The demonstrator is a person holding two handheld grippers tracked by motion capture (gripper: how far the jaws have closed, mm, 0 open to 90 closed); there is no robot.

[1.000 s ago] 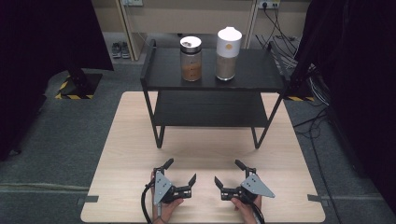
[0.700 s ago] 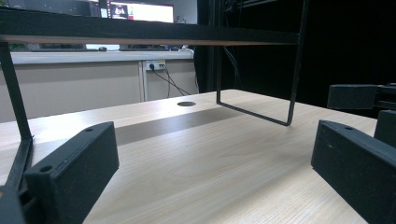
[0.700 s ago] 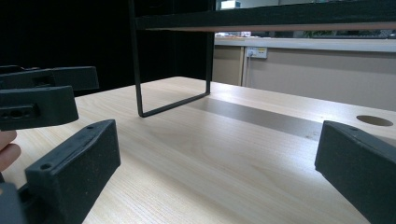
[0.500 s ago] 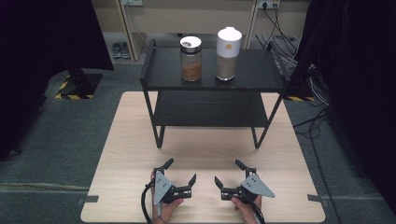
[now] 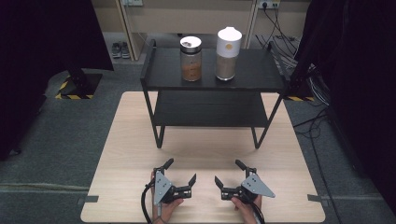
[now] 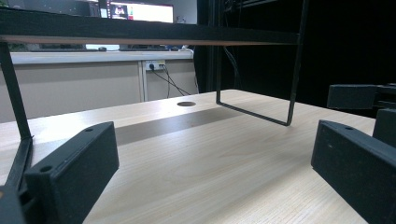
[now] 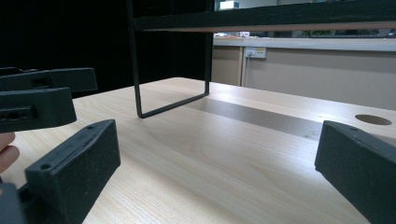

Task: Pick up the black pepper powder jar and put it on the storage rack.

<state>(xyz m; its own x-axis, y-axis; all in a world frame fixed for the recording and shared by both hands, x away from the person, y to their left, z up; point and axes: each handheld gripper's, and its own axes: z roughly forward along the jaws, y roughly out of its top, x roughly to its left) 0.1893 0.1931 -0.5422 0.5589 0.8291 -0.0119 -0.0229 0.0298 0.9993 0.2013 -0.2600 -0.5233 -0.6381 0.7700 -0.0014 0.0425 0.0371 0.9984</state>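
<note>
The left gripper [image 5: 180, 171] was held low over the near edge of the wooden table [image 5: 130, 140], its jaws spread wide with nothing between them. The right gripper [image 5: 229, 171] was held just beside it, on its inner side, likewise spread wide and empty; the two sets of jaws pointed ahead and slightly toward each other without touching. In the left gripper view the other gripper's black jaws were seen at the right edge, and in the right gripper view the left one's were seen at the left edge, beside a fingertip.

Well ahead of both grippers a black two-tier shelf [image 5: 261, 79] stood on the table. On its top tier, beyond and above the left gripper, a glass jar [image 5: 190, 59] with a dark lid and brown contents was placed upright. Just beside it, ahead of the right gripper, a white canister [image 5: 228, 53] was set upright, with a small round gold mark on its front; no writing on either could be read. A round hole in the tabletop was seen beyond the shelf legs in both gripper views.
</note>
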